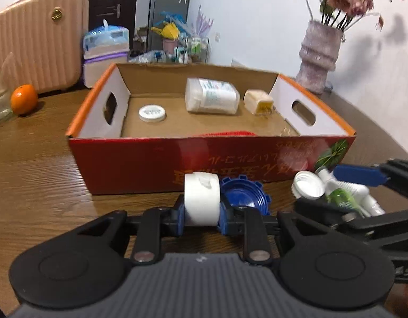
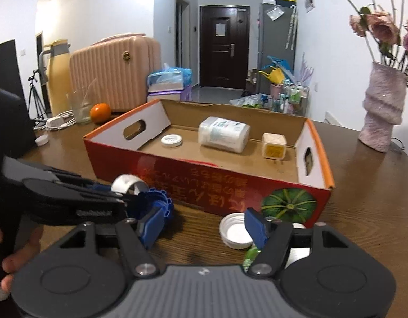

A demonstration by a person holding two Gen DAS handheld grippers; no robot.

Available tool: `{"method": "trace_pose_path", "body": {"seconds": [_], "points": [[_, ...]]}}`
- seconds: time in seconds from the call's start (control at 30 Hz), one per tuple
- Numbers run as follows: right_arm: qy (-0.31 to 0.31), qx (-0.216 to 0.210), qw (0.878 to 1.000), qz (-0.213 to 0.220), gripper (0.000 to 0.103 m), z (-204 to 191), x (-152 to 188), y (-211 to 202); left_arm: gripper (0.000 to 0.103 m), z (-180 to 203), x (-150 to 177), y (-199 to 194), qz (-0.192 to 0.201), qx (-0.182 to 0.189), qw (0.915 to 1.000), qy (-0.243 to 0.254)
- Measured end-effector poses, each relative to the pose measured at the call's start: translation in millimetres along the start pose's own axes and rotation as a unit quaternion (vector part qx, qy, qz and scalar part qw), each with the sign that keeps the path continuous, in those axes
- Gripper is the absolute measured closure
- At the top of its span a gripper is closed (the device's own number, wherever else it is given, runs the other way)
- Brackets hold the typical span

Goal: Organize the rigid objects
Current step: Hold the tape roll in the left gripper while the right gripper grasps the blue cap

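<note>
My left gripper (image 1: 201, 212) is shut on a white tape roll (image 1: 202, 198), its blue pads pressing both flat sides just in front of the red cardboard box (image 1: 140, 164). A blue toothed lid (image 1: 245, 197) lies right behind the roll. In the right wrist view the left gripper (image 2: 132, 193) holds the same roll (image 2: 127, 182) beside the blue lid (image 2: 157, 202). My right gripper (image 2: 204, 228) stands open above the wooden table; a white cap (image 2: 234, 232) and a green-labelled small bottle (image 2: 251, 255) lie by its right finger. Inside the box (image 2: 177, 182) lie a white round lid (image 2: 172, 140), a white bottle (image 2: 223, 133) and a cream cube (image 2: 274, 145).
An orange (image 2: 100, 112), a glass (image 2: 82, 108) and a pink suitcase (image 2: 116, 71) stand behind the box on the left, with a power strip (image 2: 55, 122) and a small white lid (image 2: 41, 140). A vase of flowers (image 2: 384, 116) is at the right. A hand (image 2: 18, 251) grips the left tool.
</note>
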State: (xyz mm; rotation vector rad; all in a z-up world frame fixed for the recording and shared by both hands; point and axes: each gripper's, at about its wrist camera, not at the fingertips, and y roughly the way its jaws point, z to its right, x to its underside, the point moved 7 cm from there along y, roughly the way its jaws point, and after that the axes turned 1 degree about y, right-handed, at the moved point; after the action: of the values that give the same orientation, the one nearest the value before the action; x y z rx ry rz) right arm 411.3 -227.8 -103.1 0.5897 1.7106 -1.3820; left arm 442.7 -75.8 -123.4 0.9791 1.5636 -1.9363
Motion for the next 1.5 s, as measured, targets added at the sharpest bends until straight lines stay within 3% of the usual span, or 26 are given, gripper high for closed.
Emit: {"method": "trace_pose_path", "body": {"seconds": [0.13, 0.27, 0.43, 0.53, 0.63, 0.77, 0.83, 0.93, 1.0, 1.07, 1.17, 1.27, 1.4, 1.5], "points": [[-0.019, -0.020, 1.000, 0.002, 0.026, -17, 1, 8, 0.079, -12, 8, -20, 0.001, 0.000, 0.9999, -0.017], [-0.029, -0.043, 0.999, -0.007, 0.026, -37, 3, 15, 0.078, -30, 19, -29, -0.029, 0.018, 0.9978, -0.057], [-0.037, -0.058, 0.997, -0.016, 0.027, -59, 13, 10, 0.076, -36, 31, -47, -0.029, 0.020, 0.9982, -0.049], [-0.045, -0.060, 0.997, -0.023, 0.029, -69, 21, 8, 0.058, -39, 34, -60, -0.010, 0.028, 0.9983, -0.050], [-0.044, -0.058, 0.997, -0.036, 0.040, -74, 28, 11, 0.058, -43, 36, -66, 0.000, 0.015, 0.9990, -0.041], [-0.032, -0.060, 0.996, -0.051, 0.074, -78, 32, 18, 0.063, -53, 40, -67, -0.003, 0.014, 0.9981, -0.059], [-0.031, -0.047, 0.997, -0.049, 0.078, -78, 31, 19, 0.065, -55, 41, -68, -0.003, 0.013, 0.9981, -0.060], [-0.031, -0.022, 0.998, -0.045, 0.078, -74, 29, 16, 0.073, -52, 43, -72, 0.002, 0.018, 0.9983, -0.055], [-0.028, -0.024, 0.999, -0.035, 0.069, -71, 27, 7, 0.075, -51, 44, -74, 0.006, 0.016, 0.9985, -0.052], [-0.022, -0.026, 0.999, -0.016, 0.044, -68, 24, -8, 0.076, -50, 45, -77, 0.012, 0.012, 0.9986, -0.050], [-0.009, -0.038, 0.999, 0.014, 0.030, -66, 24, -29, 0.077, -49, 45, -85, 0.026, 0.011, 0.9982, -0.052], [-0.013, -0.054, 0.998, 0.007, 0.029, -78, 27, -28, 0.077, -49, 44, -95, 0.040, 0.004, 0.9978, -0.053], [-0.022, -0.040, 0.999, -0.022, 0.033, -91, 34, -3, 0.078, -54, 45, -107, 0.048, -0.011, 0.9975, -0.051], [-0.015, -0.031, 0.999, -0.035, 0.049, -95, 32, 10, 0.078, -57, 45, -116, 0.054, -0.021, 0.9970, -0.051]]}}
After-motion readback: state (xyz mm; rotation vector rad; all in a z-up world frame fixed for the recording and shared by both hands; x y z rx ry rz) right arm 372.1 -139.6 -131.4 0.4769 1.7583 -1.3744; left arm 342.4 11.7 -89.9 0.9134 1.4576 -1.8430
